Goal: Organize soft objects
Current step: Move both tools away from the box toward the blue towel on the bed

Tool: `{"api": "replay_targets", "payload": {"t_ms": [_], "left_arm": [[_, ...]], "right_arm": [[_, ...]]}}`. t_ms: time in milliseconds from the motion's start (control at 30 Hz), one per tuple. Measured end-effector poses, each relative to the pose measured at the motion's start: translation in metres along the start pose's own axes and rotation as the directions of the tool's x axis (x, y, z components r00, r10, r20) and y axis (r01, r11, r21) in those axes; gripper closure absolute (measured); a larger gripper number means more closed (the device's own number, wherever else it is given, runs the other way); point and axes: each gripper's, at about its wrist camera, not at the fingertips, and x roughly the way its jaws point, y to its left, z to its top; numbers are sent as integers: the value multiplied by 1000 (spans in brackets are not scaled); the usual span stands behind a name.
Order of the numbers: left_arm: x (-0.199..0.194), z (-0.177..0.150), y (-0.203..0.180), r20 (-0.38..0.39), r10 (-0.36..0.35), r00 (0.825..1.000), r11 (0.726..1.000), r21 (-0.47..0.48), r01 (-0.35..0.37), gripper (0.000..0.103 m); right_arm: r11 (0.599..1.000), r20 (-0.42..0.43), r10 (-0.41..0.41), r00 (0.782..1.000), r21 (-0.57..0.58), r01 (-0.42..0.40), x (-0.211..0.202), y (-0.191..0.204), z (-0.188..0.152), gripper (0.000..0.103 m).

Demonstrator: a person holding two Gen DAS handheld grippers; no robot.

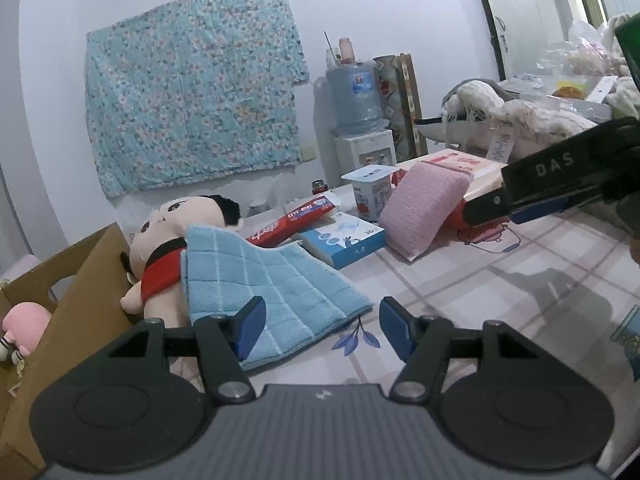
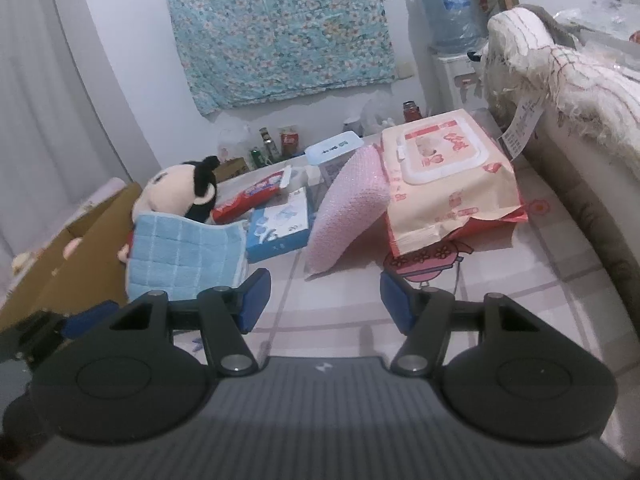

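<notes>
Both grippers, left (image 1: pixel 322 330) and right (image 2: pixel 324 300), gape empty. Left hovers at the blue towel (image 1: pixel 276 280) draped on the doll (image 1: pixel 168 240) beside the box (image 1: pixel 80 300); pinching its edge looks next.

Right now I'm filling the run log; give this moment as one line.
left gripper: open, empty | right gripper: open, empty | blue checked towel: draped over plush doll | cardboard box: beside doll
</notes>
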Motion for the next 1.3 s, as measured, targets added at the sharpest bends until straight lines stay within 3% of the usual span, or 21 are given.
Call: {"api": "replay_targets", "payload": {"t_ms": [333, 867, 1300], "left_arm": [[-1, -6, 4, -29, -32, 999, 999, -31, 31, 38], [2, -10, 15, -51, -16, 999, 995, -94, 11, 38], [3, -11, 14, -53, 3, 999, 996, -89, -7, 38]], "right_arm": [[1000, -5, -17, 1000, 3, 17, 4, -2, -3, 43], [999, 6, -22, 1000, 25, 22, 2, -6, -2, 43], [999, 9, -20, 1000, 38, 19, 2, -7, -2, 43]]}}
